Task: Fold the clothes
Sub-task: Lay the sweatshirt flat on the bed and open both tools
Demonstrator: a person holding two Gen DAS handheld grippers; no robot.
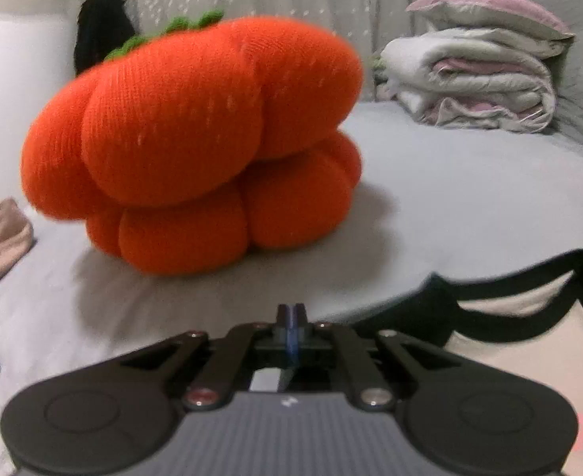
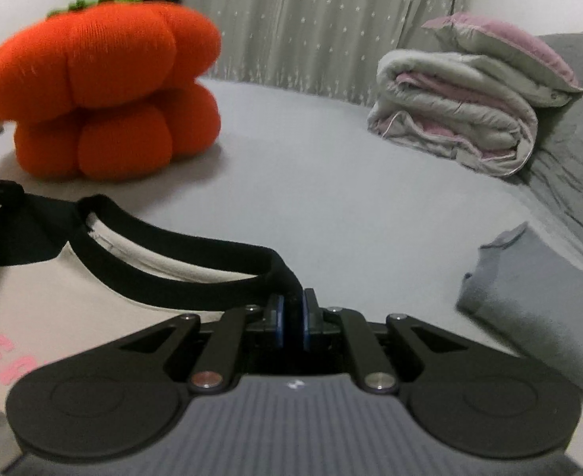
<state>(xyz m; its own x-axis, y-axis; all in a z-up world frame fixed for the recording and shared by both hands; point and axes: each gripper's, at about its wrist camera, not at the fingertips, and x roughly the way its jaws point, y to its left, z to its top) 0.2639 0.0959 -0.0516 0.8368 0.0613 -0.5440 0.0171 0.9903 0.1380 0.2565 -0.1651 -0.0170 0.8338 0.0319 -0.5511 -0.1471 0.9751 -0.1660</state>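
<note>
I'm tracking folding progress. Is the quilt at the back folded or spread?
Folded: the quilt sits in stacked layers on the bed, a pillow on top.

Bright orange pumpkin cushion (image 1: 196, 135) with green stalk; cream shirt (image 2: 53, 309), black collar, pink letters; grey sheet (image 2: 331, 198).

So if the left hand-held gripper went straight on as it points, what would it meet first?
Probably bare grey bed sheet, then the orange pumpkin cushion just beyond; depth is unclear.

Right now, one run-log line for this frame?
step: fold shirt | right gripper: shut on black collar | left gripper: shut | bed: pumpkin cushion
</note>
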